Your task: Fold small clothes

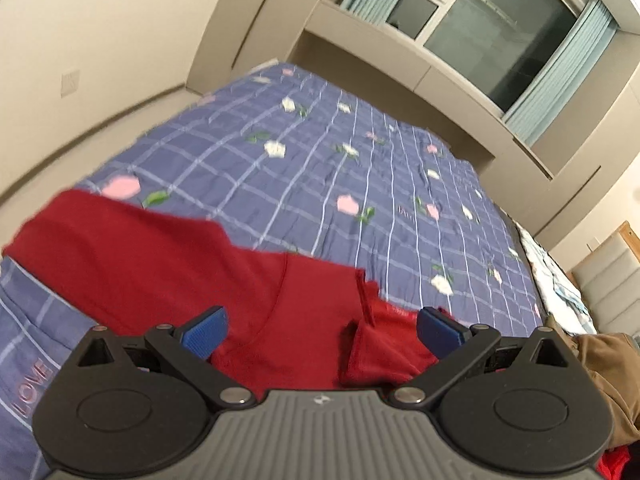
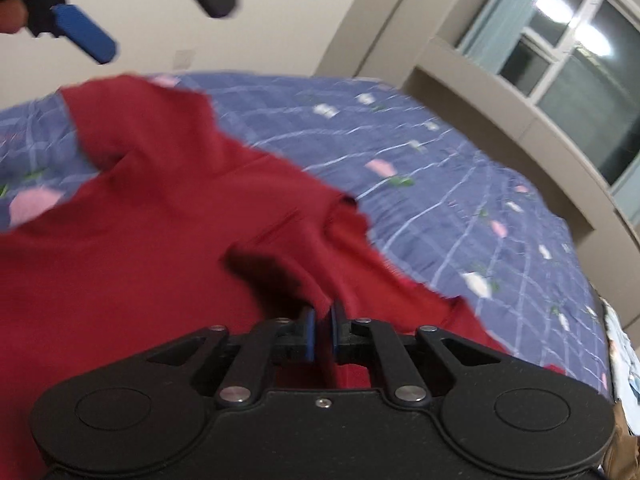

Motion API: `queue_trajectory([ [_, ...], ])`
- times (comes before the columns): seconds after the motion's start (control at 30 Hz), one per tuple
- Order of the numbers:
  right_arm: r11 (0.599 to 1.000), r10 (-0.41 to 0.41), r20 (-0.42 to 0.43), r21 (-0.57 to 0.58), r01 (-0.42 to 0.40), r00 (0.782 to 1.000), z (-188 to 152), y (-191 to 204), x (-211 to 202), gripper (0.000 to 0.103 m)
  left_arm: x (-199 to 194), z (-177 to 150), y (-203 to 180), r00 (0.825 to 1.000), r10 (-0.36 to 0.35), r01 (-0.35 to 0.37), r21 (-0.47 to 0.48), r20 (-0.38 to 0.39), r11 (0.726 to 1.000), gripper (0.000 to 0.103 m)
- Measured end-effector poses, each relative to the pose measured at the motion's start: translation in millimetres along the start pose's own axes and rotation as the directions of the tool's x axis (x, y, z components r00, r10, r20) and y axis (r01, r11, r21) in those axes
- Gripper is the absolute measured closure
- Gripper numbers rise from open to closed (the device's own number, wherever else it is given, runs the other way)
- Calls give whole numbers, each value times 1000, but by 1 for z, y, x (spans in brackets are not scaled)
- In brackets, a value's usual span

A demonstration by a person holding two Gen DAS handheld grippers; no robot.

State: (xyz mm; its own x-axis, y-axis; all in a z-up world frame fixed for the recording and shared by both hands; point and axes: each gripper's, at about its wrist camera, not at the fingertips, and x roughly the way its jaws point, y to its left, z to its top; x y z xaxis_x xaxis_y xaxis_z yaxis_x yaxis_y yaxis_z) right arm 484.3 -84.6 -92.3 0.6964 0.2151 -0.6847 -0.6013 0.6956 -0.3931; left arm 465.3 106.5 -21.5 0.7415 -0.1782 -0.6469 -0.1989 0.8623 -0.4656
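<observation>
Left gripper (image 1: pixel 320 330) gapes over red garment (image 1: pixel 160 264); right gripper's (image 2: pixel 322 330) grip unclear; bedsheet (image 1: pixel 360 184) reads "LOVE".

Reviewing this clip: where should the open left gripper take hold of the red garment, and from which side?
Grip the red garment at its loose far-left edge, where it lies flat on the blue bedsheet. Bring the left gripper down from above, jaws straddling that edge; the middle is bunched.

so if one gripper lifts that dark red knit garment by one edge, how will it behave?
Probably floppy: the dark red knit garment already lies creased and bunched on the blue checked bedsheet. It likely drapes and unfolds. Being thin-looking, it seems light.
</observation>
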Motion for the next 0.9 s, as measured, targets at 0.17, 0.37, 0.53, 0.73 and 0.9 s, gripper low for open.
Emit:
queue_trajectory([
  [0.17,998,66,52,16,-67,996,-19,-3,-38,33,31,-14,1,994,-45,45,-8,-97,999,1],
  [0.37,950,-18,56,313,0,998,-67,-52,-83,31,86,-30,-18,971,-25,32,22,-238,999,2],
  [0.53,836,-110,3,542,91,994,-120,-93,-111,30,118,-36,-27,942,-28,7,-63,-334,998,35],
  [0.73,690,-158,-21,713,126,987,-156,-137,-120,30,117,-32,-40,962,-41,26,-56,-271,998,101],
  [0.9,633,-188,-8,764,127,982,-159,-159,-112,30,64,-18,-66,997,-68,71,218,-20,973,102],
])
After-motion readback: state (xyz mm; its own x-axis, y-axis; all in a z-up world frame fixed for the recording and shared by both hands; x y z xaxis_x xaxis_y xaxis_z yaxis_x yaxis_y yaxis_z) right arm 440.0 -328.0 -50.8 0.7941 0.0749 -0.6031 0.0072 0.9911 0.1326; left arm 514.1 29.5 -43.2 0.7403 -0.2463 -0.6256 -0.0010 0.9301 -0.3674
